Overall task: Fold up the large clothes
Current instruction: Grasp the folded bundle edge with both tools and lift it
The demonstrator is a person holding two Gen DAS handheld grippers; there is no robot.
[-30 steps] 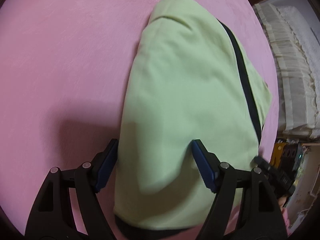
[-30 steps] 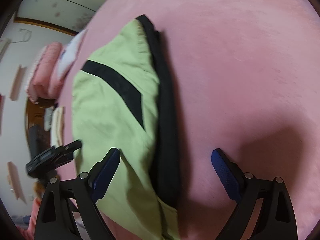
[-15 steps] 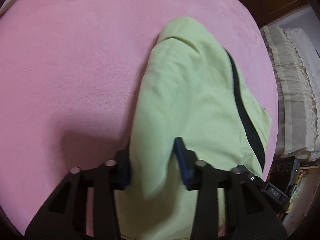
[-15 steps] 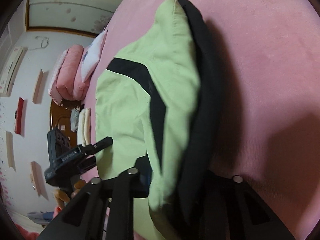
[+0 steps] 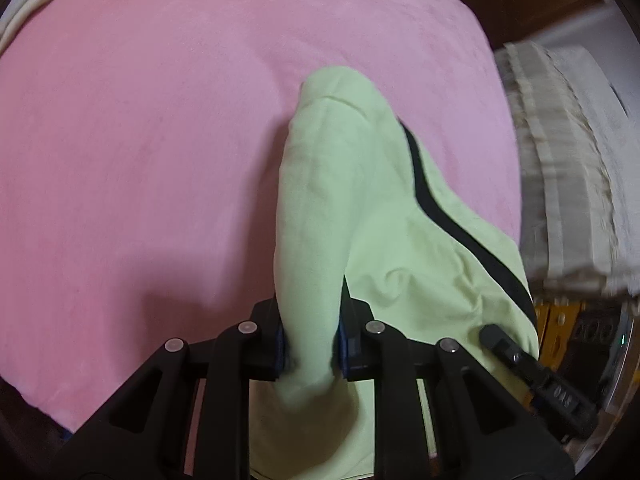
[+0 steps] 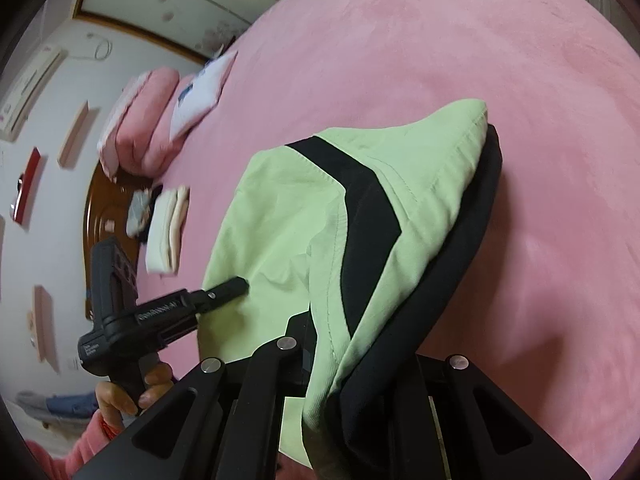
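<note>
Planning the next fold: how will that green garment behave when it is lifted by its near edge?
Probably floppy: the green garment bunches between the left hand-held gripper pads and sags beyond. It looks light, tenting easily from two pinches. Its far end likely drags on the pink bedspread.

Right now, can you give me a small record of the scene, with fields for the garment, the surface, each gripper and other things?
garment: light green cloth garment with black bands, near end lifted
surface: pink fuzzy bed cover
left gripper: jaws just closed, pinching a green fold
right gripper: jaws just closed on the green and black edge
other: pink pillows at the far end
</note>
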